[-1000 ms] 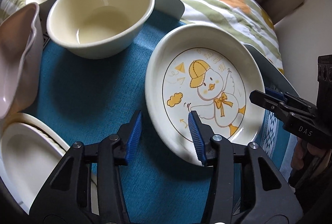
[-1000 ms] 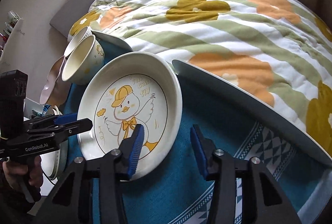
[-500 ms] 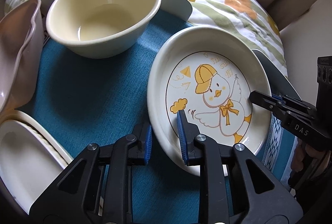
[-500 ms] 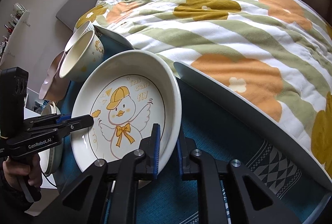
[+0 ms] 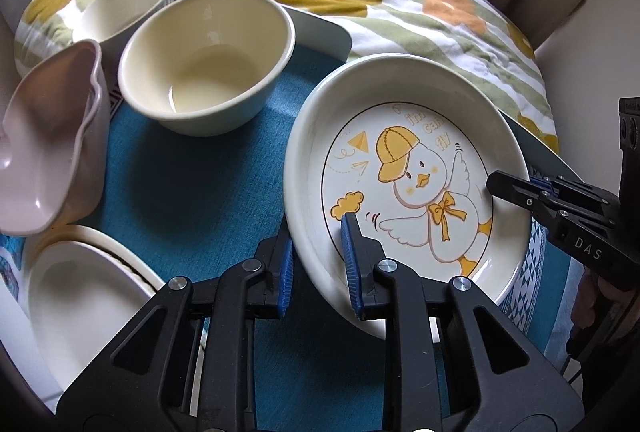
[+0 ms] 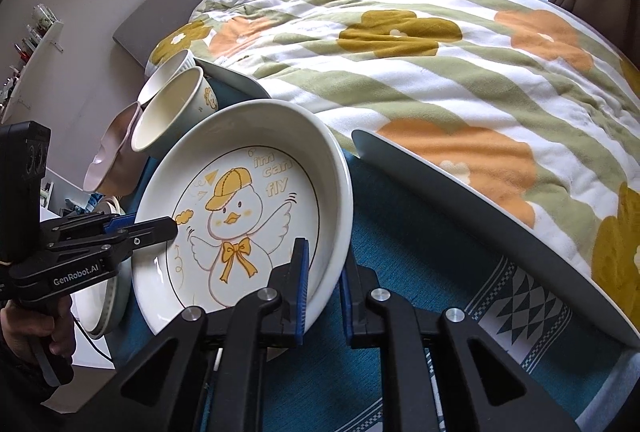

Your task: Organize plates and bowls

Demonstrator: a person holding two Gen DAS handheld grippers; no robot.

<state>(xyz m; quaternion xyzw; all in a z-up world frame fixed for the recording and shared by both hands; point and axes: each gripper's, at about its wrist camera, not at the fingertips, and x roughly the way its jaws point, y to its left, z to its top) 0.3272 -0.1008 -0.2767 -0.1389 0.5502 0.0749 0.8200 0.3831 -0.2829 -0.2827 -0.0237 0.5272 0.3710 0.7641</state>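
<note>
2 hand-held grippers (both clamped) (image 5: 318, 264) (image 6: 323, 286) on duck plate (image 5: 404, 183)

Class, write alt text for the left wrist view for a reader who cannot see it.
Both grippers clamp opposite rims of a cream duck plate above a blue cloth: left gripper near, right gripper far. A cream bowl and pink bowl sit left.

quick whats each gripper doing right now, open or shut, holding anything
Left gripper: shut on the duck plate, fingers either side of its near rim.
Right gripper: shut on the same duck plate, at the opposite rim.
</note>
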